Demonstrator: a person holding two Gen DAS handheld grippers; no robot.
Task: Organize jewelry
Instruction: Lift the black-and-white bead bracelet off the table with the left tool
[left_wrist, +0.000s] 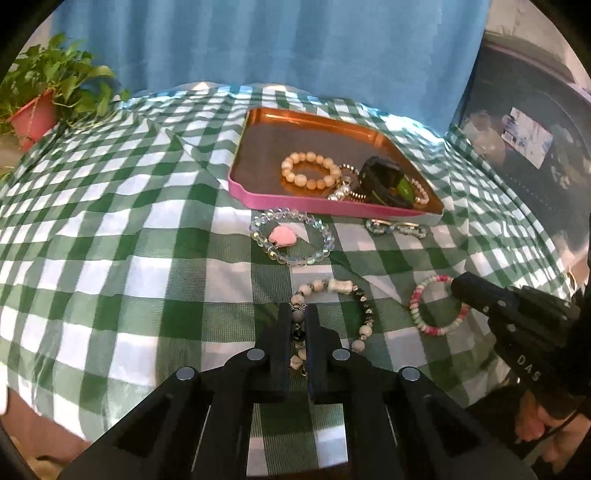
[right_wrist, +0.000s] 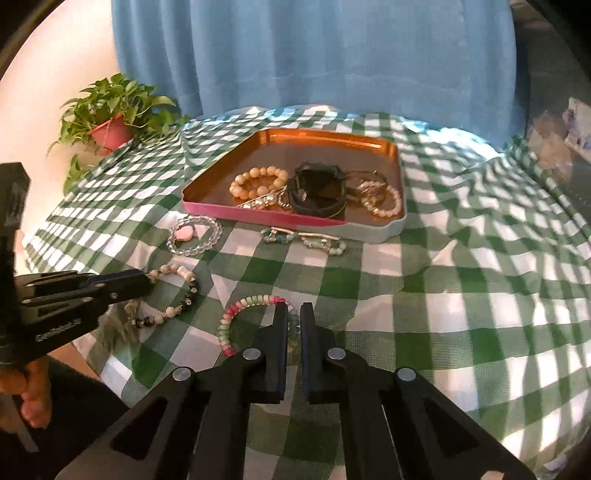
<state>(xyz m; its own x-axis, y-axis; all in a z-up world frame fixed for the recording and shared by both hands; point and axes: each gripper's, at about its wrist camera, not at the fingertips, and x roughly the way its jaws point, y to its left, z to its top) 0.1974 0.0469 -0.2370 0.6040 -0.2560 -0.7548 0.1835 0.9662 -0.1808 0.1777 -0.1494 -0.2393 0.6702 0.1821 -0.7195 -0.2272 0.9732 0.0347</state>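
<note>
Both hand-held grippers are pinching bracelets on the checked counter: left hand-held gripper (left_wrist: 297, 325) on the grey-and-black bracelet (left_wrist: 364, 314), right hand-held gripper (right_wrist: 294, 317) on the pink-and-green bracelet (right_wrist: 236, 317). Beads look light, floppy on elastic and a bit slippery, so grabbing across the strand makes sense. The tray (right_wrist: 369, 146) sits behind; a clear bracelet (right_wrist: 195, 234) and teal bracelet (right_wrist: 306, 240) lie in the way.

Both hand-held grippers, left (left_wrist: 298, 314) and right (right_wrist: 294, 312), tilted downward, jaws closed.
</note>
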